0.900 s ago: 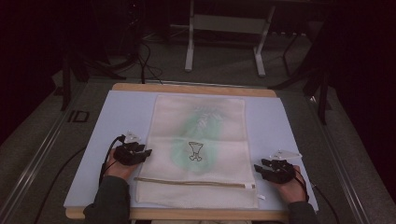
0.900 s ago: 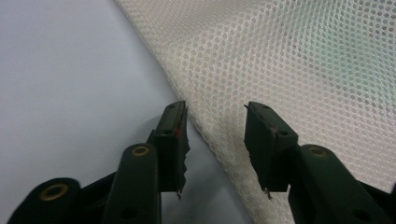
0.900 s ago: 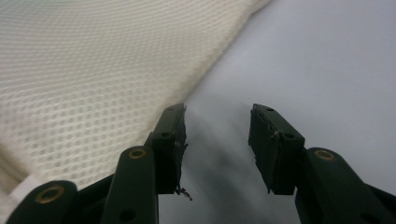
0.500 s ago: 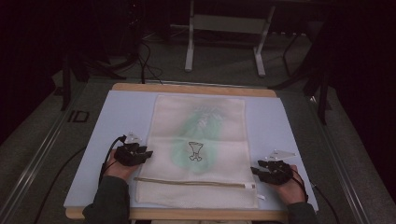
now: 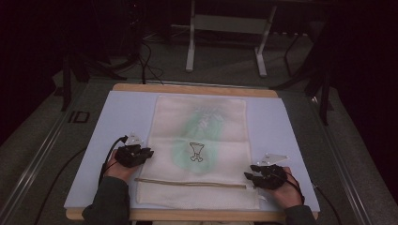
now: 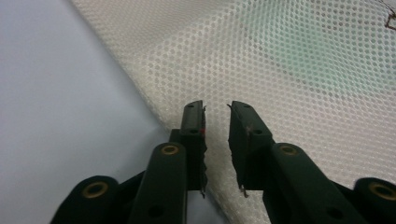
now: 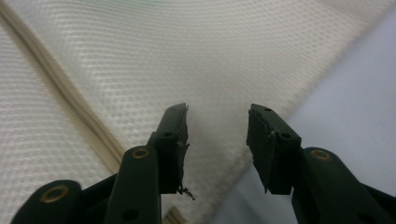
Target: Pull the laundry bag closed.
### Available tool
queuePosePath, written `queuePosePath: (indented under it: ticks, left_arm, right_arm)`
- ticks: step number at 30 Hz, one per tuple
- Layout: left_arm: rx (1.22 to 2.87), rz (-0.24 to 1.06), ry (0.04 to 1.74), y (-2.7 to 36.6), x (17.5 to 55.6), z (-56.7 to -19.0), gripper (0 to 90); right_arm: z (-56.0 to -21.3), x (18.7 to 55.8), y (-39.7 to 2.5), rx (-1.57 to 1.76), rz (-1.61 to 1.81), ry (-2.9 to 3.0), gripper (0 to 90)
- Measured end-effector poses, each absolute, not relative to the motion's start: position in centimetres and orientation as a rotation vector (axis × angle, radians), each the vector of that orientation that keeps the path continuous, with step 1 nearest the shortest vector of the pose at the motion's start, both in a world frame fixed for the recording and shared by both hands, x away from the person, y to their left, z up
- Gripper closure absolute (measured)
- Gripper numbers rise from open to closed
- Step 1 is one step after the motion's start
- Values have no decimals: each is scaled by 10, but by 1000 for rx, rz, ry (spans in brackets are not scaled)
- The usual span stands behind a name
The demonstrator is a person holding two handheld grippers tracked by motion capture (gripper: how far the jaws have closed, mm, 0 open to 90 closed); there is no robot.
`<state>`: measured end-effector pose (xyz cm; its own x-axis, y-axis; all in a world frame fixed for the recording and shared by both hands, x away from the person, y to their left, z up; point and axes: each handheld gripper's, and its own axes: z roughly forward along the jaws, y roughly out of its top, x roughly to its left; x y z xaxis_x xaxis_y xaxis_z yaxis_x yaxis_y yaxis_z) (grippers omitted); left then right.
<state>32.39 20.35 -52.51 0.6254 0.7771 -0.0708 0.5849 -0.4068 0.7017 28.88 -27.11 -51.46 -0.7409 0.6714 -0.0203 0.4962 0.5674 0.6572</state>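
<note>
Mesh laundry bag (image 5: 199, 150) spread flat on the pale blue mat (image 5: 126, 112), zipper (image 5: 190, 183) across its near end, a faint green patch and small dark emblem (image 5: 196, 152) near the middle. Left gripper (image 5: 148, 153) at the bag's left edge, its 2 jaws slightly parted over the mesh (nothing pinched between). Right gripper (image 5: 247, 176) at the bag's right edge by the zipper end, jaws wider apart, holding nothing.

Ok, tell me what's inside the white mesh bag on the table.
A pale green item shows faintly through the white mesh zip bag, under its small black goblet print. The mesh blurs it; what it is cannot be told.
</note>
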Motion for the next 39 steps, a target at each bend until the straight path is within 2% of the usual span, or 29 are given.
queuePosePath:
  ticks: [7,39]
  left_arm:
    - [2146,321,1050,205,324,-526,842]
    - [2175,242,999,205,326,-528,810]
  right_arm:
    - [-510,287,-249,897,976,2579,563]
    - [-502,293,-159,595,1011,2746,622]
